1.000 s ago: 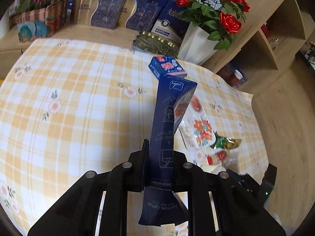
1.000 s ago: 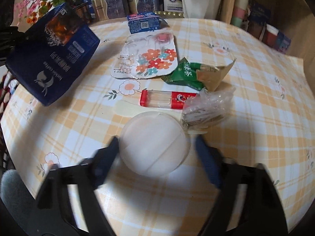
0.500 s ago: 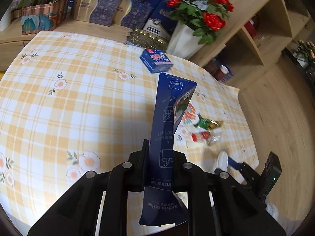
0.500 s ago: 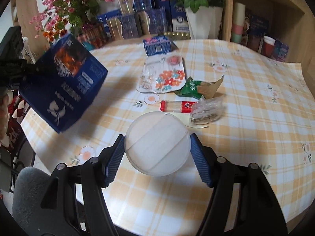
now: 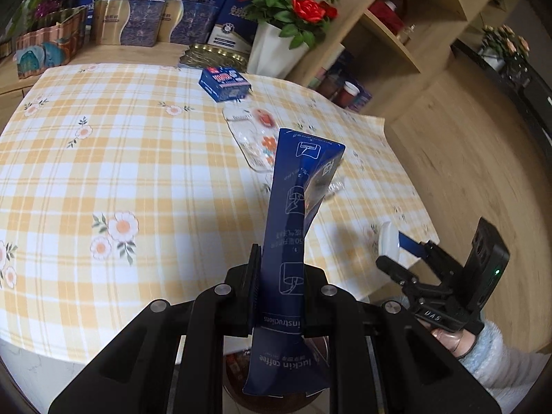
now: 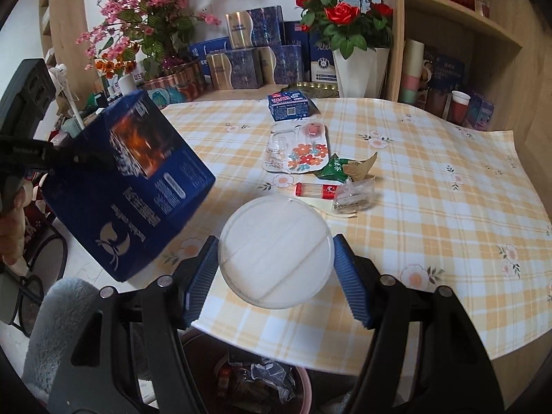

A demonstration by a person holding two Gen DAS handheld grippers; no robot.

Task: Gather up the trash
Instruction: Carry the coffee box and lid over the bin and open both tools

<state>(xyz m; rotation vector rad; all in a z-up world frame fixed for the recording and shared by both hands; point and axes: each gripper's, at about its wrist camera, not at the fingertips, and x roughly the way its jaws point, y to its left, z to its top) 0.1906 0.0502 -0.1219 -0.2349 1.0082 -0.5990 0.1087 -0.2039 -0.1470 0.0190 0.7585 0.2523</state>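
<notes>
My left gripper (image 5: 277, 296) is shut on a flattened dark blue coffee box (image 5: 296, 227), held off the table's near edge; the box also shows in the right wrist view (image 6: 127, 183). My right gripper (image 6: 276, 258) is shut on a round white plastic lid (image 6: 276, 250), held above the table edge; the lid shows in the left wrist view (image 5: 388, 238). Below it stands a trash bin (image 6: 262, 376) with wrappers inside. On the table lie a floral blister pack (image 6: 298, 151), a green wrapper (image 6: 336, 169), a red tube (image 6: 315, 189) and a clear crumpled bag (image 6: 355, 195).
A small blue box (image 6: 288, 105) lies at the table's far side. A white vase of red roses (image 6: 357, 65), stacked gift boxes (image 6: 241, 65) and pink flowers (image 6: 148, 24) stand behind. Wooden shelves (image 6: 459, 34) rise at the right. The checked tablecloth (image 6: 448, 207) covers the round table.
Both grippers have pulled back from the table toward its near edge with their loads. The trash bin has come into view under the right gripper.
</notes>
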